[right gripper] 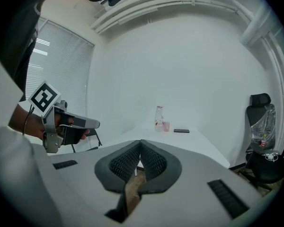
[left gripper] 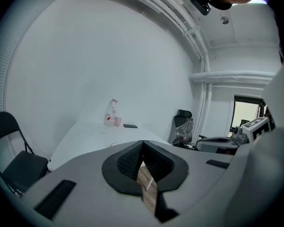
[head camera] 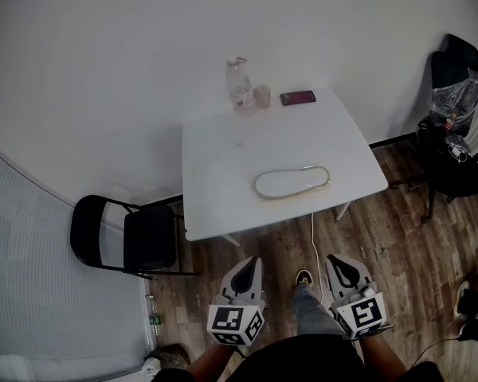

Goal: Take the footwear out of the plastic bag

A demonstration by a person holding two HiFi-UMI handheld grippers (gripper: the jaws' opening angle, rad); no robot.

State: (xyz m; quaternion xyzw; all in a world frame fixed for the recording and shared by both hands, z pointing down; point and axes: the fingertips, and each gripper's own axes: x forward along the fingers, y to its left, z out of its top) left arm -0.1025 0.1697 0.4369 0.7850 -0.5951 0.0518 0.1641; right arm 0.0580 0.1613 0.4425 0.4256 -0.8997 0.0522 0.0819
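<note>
A pale, sole-shaped piece of footwear in a clear plastic bag lies near the front edge of the white table. My left gripper and right gripper hover side by side over the wooden floor, short of the table's front edge and apart from the bag. Both are shut with nothing between their fingers. In the left gripper view the left gripper has its black pads pressed together. The right gripper looks the same in its own view, which also shows the left gripper in a hand.
A plastic bottle, a pink cup and a dark phone stand at the table's far edge. A black folding chair is at the left, an office chair with bags at the right. A white cable hangs to the floor.
</note>
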